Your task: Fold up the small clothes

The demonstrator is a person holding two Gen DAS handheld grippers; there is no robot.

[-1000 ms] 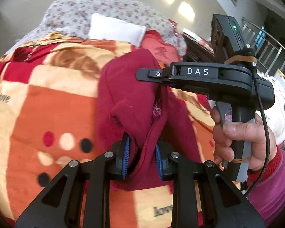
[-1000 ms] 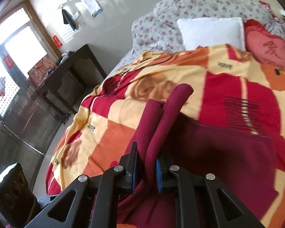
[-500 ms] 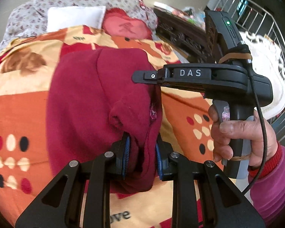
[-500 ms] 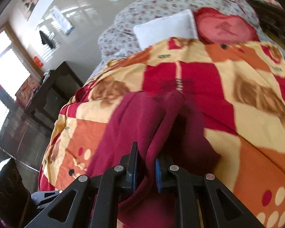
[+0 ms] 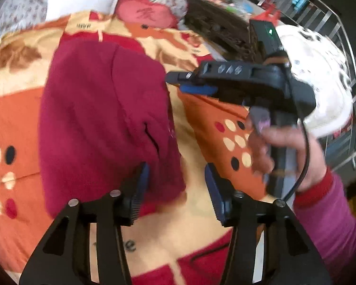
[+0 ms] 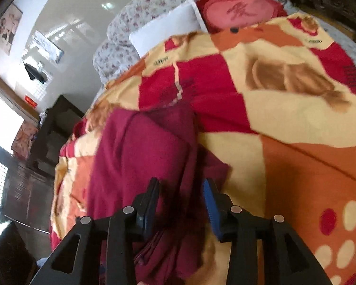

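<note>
1. Both tools have just been opening. The left tool (image 5: 176, 187) stands apart, its left pad beside the garment's near edge and nothing pressed between the pads. The right tool (image 6: 180, 204) is also parted, with cloth lying loose between its pads.
2. One bed, covered by a patchwork blanket (image 5: 16, 116) in orange, red and cream.
3. One dark red garment (image 5: 102, 118), soft and folded into a rounded block, lies on the blanket's middle.
4. One white pillow (image 6: 166, 27) and one red heart cushion (image 6: 237, 11) at the far end.
5. One hand (image 5: 284, 152), blurred, grips the right tool's handle; the garment's near corner is hidden behind the pads.
</note>
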